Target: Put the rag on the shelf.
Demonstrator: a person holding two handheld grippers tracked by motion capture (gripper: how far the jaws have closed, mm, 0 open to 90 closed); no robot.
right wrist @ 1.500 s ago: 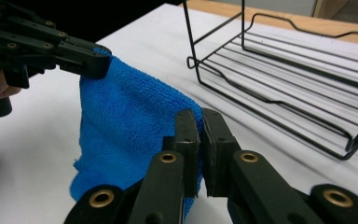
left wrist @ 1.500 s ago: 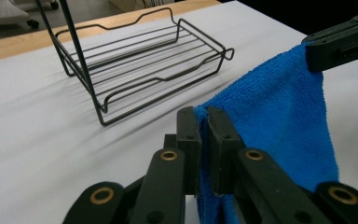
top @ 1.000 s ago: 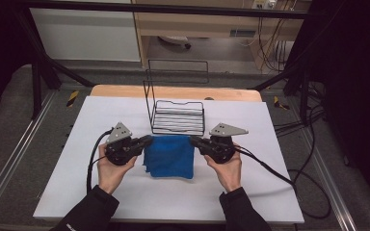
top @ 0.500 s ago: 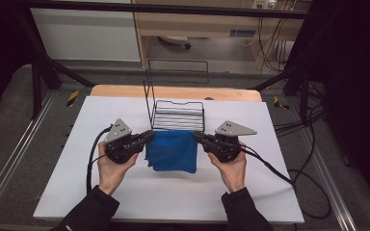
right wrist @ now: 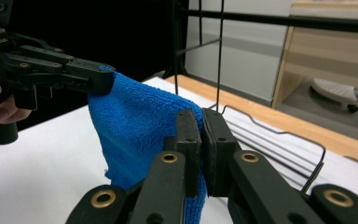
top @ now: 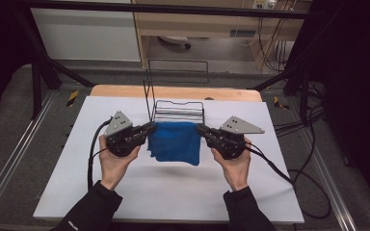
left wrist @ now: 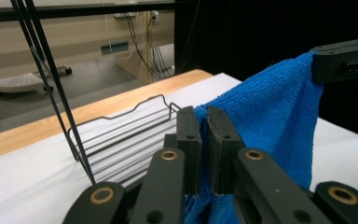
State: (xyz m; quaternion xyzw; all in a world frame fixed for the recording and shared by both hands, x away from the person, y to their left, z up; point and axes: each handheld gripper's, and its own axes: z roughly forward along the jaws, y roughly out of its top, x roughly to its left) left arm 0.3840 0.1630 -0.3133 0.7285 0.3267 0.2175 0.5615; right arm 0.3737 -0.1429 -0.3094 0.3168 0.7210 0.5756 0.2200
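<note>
A blue microfibre cloth (top: 176,142) hangs stretched between the two grippers above the white table top (top: 173,192), just short of the black wire rack (top: 179,110) that stands at twelve o'clock from it.

The left gripper (top: 150,129), at nine o'clock from the cloth, has its jaws clamped together on the cloth's upper left corner. In the left gripper view the two black pads (left wrist: 189,140) press flat against each other with only a thin edge of blue fabric (left wrist: 270,112) pinched in the seam, and the rest of the cloth drapes away toward three o'clock and down below the jaws.

The right gripper (top: 201,129), at three o'clock from the cloth, is likewise clamped on the upper right corner. In the right gripper view its pads (right wrist: 188,137) meet on the fabric (right wrist: 135,126), which falls toward nine o'clock and underneath.

The top edge runs nearly level from one grip to the other, and the lower edge hangs free above the table.
</note>
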